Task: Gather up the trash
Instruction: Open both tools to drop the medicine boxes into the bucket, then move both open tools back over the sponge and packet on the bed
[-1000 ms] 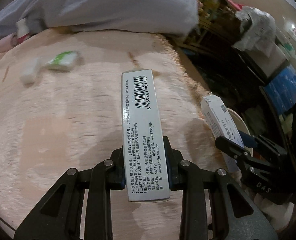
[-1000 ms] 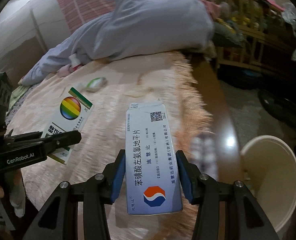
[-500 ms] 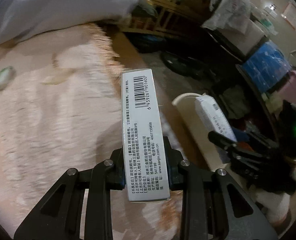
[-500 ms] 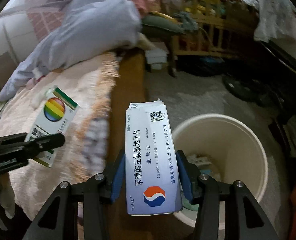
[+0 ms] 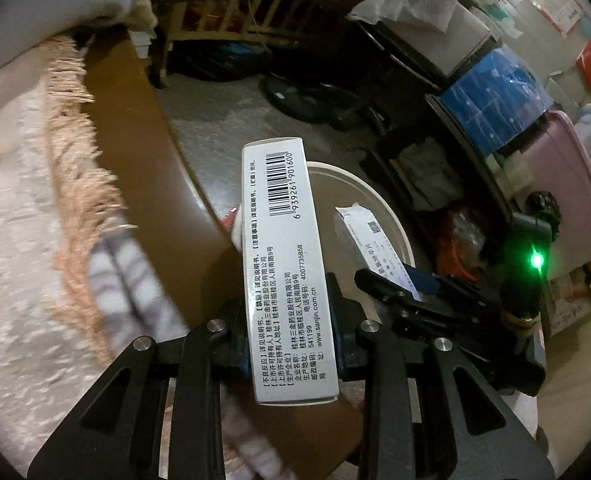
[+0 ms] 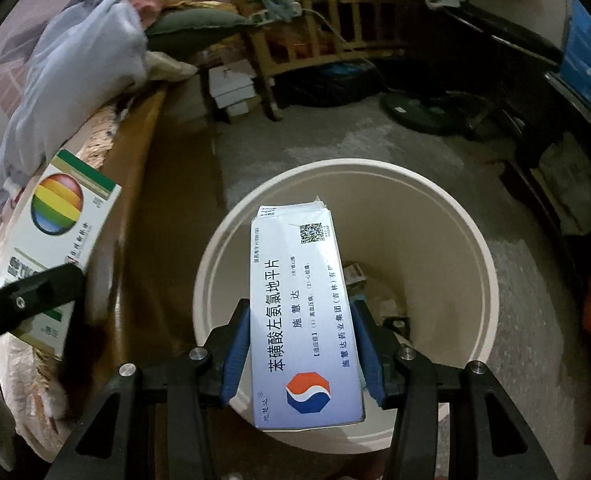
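Jaws of the left gripper (image 5: 293,344) pinch a white medicine box (image 5: 285,264) by its narrow sides; its upturned face carries a barcode and black Chinese print, and in the right wrist view its front (image 6: 57,236) shows a rainbow globe under a green band. It hangs beside the bed edge (image 5: 143,152), partly over the cream bin (image 5: 391,220). Rightward, the right gripper (image 6: 301,342) clamps a pale blue box (image 6: 303,300) with a red-and-blue emblem, QR code and torn top flap, directly above the bin's mouth (image 6: 447,200), where a few scraps lie.
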The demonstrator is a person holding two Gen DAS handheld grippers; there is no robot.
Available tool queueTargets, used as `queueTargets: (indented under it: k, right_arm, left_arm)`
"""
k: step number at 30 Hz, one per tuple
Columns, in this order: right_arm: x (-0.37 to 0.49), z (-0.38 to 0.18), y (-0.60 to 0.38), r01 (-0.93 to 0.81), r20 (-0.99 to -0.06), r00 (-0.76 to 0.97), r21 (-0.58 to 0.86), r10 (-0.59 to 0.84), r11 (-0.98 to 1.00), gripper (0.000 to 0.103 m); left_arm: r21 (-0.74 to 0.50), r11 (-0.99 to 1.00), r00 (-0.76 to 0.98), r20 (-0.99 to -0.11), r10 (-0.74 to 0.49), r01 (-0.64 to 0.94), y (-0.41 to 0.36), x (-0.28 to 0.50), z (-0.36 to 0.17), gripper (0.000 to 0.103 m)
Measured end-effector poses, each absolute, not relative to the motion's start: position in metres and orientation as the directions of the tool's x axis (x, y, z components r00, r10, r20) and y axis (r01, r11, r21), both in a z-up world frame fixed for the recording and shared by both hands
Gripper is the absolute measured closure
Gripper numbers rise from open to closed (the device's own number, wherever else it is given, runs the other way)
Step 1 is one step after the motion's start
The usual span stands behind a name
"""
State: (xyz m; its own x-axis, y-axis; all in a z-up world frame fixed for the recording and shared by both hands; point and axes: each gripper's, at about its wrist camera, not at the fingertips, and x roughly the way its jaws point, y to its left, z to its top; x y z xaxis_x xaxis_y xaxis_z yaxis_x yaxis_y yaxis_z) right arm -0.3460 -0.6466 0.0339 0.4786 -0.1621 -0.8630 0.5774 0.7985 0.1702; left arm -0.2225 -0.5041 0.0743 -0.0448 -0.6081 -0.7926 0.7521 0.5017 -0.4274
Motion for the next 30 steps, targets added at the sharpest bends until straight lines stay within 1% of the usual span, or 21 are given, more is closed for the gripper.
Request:
queueTargets:
  k: [3,4,5,6,7,8,9,10,16,22,30]
  right_arm:
    - [-0.349,0.032,-0.653,0.597,-0.866,0.472,0.175,-0.167,0.783,0.056]
    - [-0.350,0.031,-0.655,0.602,-0.867,0.469,0.177,-0.166,0.779,0.055]
    - [-0.351,0.030,-0.657,0.610,-0.869,0.466,0.177,-0.168,0.773,0.054]
    - [-0.351,0.029,-0.659,0.619,-0.872,0.459,0.175,-0.172,0.766,0.052]
    - [-0.353,0.027,-0.661,0.626,-0.874,0.454,0.175,-0.173,0.760,0.050]
    - [-0.353,0.026,-0.663,0.631,-0.876,0.452,0.179,-0.170,0.755,0.048]
    - [-0.354,0.025,-0.664,0.635,-0.876,0.453,0.186,-0.167,0.750,0.043]
    - [-0.354,0.025,-0.665,0.638,-0.874,0.456,0.190,-0.168,0.746,0.040]
    - [-0.352,0.031,-0.660,0.633,-0.863,0.475,0.197,-0.174,0.749,0.039]
    - [-0.339,0.040,-0.644,0.586,-0.839,0.522,0.222,-0.154,0.779,0.039]
    - [-0.303,0.077,-0.593,0.459,-0.777,0.617,0.221,-0.129,0.860,0.039]
  left_arm:
    - [-0.439,0.487,-0.063,-0.788,-0.613,0.755,-0.513,-0.227,0.072,0.076]
    - [-0.446,0.481,-0.071,-0.785,-0.615,0.755,-0.514,-0.227,0.071,0.073]
    - [-0.451,0.476,-0.078,-0.783,-0.618,0.755,-0.515,-0.227,0.071,0.070]
    - [-0.455,0.472,-0.081,-0.779,-0.621,0.755,-0.514,-0.227,0.070,0.061]
    - [-0.463,0.467,-0.085,-0.773,-0.629,0.753,-0.513,-0.226,0.071,0.055]
    - [-0.472,0.462,-0.088,-0.765,-0.638,0.751,-0.512,-0.226,0.072,0.054]
    - [-0.476,0.461,-0.089,-0.761,-0.642,0.749,-0.511,-0.225,0.073,0.053]
    - [-0.477,0.463,-0.087,-0.760,-0.644,0.747,-0.509,-0.224,0.073,0.053]
    - [-0.471,0.495,-0.058,-0.765,-0.641,0.730,-0.490,-0.213,0.078,0.053]
    - [-0.389,0.571,0.067,-0.783,-0.618,0.723,-0.450,-0.194,0.089,0.053]
    - [-0.267,0.718,0.255,-0.809,-0.529,0.642,-0.368,-0.147,0.093,0.053]
